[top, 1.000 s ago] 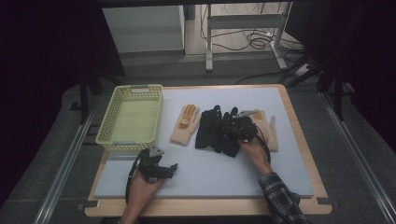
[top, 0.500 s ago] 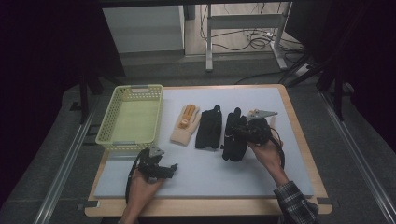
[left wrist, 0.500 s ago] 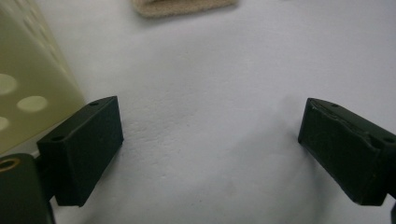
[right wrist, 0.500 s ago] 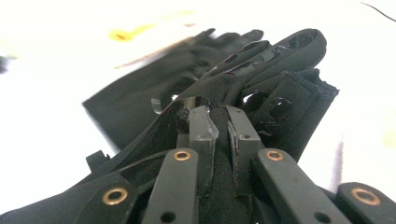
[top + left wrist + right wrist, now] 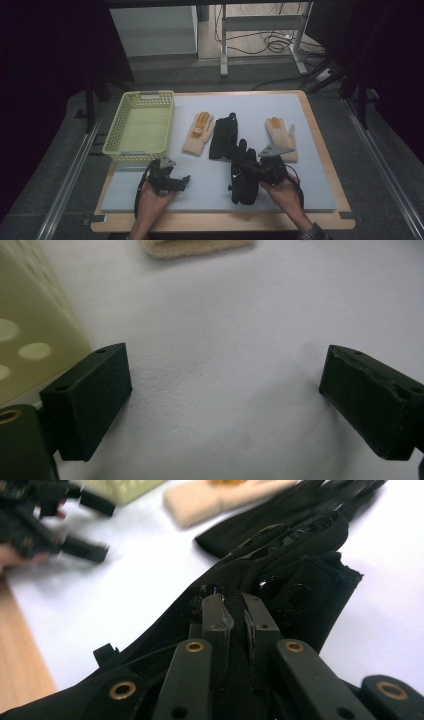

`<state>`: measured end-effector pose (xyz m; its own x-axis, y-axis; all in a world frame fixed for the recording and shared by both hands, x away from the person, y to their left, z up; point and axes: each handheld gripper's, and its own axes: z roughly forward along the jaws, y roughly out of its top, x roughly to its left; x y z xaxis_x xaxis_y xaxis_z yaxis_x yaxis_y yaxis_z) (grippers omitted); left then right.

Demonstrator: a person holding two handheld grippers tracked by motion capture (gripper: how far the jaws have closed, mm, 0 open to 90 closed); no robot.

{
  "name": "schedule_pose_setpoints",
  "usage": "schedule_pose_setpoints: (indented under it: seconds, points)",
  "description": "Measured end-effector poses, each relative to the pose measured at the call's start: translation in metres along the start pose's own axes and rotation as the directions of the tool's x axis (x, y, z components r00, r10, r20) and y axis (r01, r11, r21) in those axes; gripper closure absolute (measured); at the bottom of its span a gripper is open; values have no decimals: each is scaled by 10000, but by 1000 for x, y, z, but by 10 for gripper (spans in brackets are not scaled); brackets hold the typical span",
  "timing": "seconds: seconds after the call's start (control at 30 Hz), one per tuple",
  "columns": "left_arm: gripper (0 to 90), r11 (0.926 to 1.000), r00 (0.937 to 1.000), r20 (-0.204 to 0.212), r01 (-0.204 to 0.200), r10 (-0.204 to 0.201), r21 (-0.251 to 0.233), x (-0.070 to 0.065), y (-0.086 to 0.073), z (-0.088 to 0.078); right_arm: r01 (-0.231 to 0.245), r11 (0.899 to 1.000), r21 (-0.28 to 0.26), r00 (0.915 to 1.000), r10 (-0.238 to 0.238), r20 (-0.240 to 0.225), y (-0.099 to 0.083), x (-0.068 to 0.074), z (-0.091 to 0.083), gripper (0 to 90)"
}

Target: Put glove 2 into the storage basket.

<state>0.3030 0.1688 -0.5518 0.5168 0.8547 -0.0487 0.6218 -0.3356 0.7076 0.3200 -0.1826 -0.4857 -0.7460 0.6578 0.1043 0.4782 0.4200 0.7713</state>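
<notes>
No brand, label or legible writing is seen on any item. The tabletop (image 5: pixel 280 107) is covered by a pale blue-grey mat with a wooden border exposed at the edges; dark floor, metal rails and a cable tangle at 12 o'clock are noted around it.

The right hand-held gripper (image 5: pixel 248 170) is closed on a black glove (image 5: pixel 244 175), the fabric pinched between nearly shut jaws; the glove lies at about 5 o'clock of the mat centre. The left hand-held gripper (image 5: pixel 184 181) is held at 7 o'clock with jaws wide apart, nothing between them, just above the mat.

A second black glove (image 5: pixel 223 136) lies near centre, a tan glove (image 5: pixel 198 133) just beside it at 9 o'clock, another tan glove (image 5: pixel 281 134) at 3 o'clock. A yellow-green basket (image 5: pixel 116 145) sits at 10 o'clock. Open mat is available along the near edge between both hands.
</notes>
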Motion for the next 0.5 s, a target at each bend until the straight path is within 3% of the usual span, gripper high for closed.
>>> schedule_pose_setpoints:
  seconds: [0.13, 0.17, 0.37, 0.5]
  points:
    - [68, 10000, 10000, 2, 12, -12, -4, 0, 0, 0, -12, 9994, 347, 10000, 15, -83, -19, 7, 9, 781]
    - [68, 10000, 10000, 0, 11, -11, -3, 0, 0, 0, -5, 9989, 475, 9997, 16, -245, -24, 7, 11, 678]
    - [68, 10000, 10000, -4, 7, -7, 2, 0, 0, 0, -123, 9999, -71, 9999, 123, 61, -12, -5, -1, 586]
    - [68, 10000, 10000, -2, 7, -7, 6, 0, 0, 0, 62, 9998, -167, 9995, -57, 320, -2, -15, 1, 576]
